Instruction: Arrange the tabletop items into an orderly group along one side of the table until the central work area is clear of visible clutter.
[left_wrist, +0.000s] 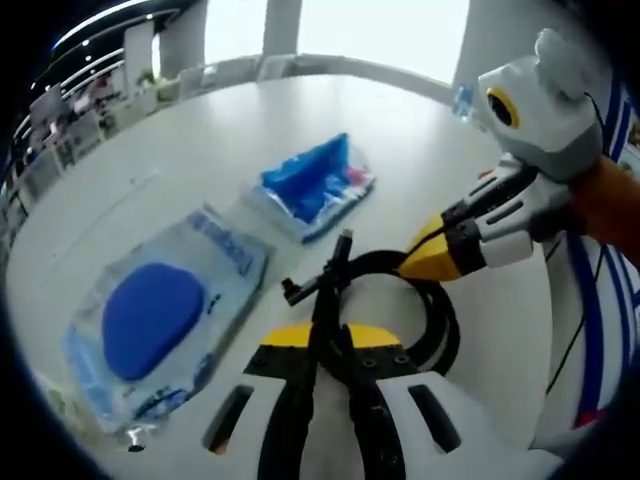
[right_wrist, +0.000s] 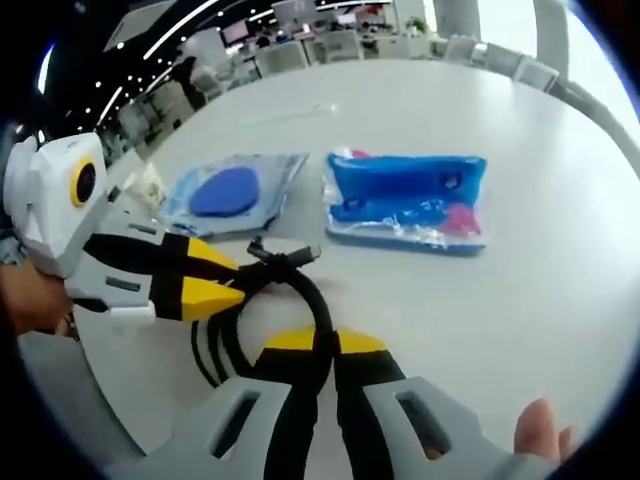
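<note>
Black coiled cable (left_wrist: 425, 310) on white table (left_wrist: 200, 150), pinched by both grippers: left (left_wrist: 330, 335), right (right_wrist: 322, 345). Beside it, clear bags: blue oval pad (left_wrist: 150, 318), blue item (left_wrist: 315, 183).

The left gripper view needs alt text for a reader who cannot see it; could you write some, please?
Both grippers, left and right, are shut on a coiled black cable on a white table. Beyond lie two clear packets with blue contents, one nearer, one farther.
</note>
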